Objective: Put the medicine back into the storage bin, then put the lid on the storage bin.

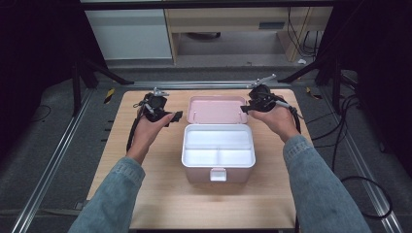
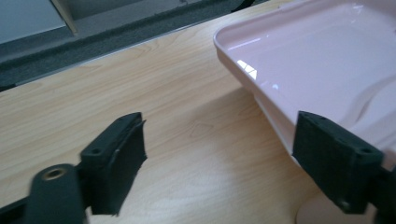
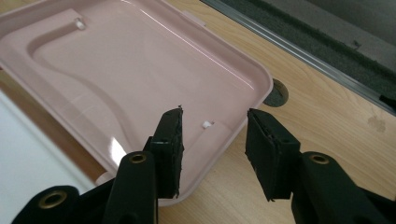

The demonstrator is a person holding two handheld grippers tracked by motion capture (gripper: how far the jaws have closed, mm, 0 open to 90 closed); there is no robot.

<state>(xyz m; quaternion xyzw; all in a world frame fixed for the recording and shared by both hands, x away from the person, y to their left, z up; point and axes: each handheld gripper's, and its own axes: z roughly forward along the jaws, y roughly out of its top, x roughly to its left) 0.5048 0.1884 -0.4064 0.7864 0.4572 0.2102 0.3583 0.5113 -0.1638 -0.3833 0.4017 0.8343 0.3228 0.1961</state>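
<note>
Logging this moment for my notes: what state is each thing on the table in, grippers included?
Pink box: open, standing on the table, front latch hanging free.
Lid: flipped back behind the box, lying flat, inside up.
White tray: inside the box, compartments empty.
Left gripper: open, holding nothing, beside the lid.
Right gripper: open, holding nothing, at the lid's corner.

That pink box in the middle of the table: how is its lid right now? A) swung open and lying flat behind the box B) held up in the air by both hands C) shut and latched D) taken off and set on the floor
A: the pink lid lies flat on the table behind the open box, whose white inside shows.
</note>
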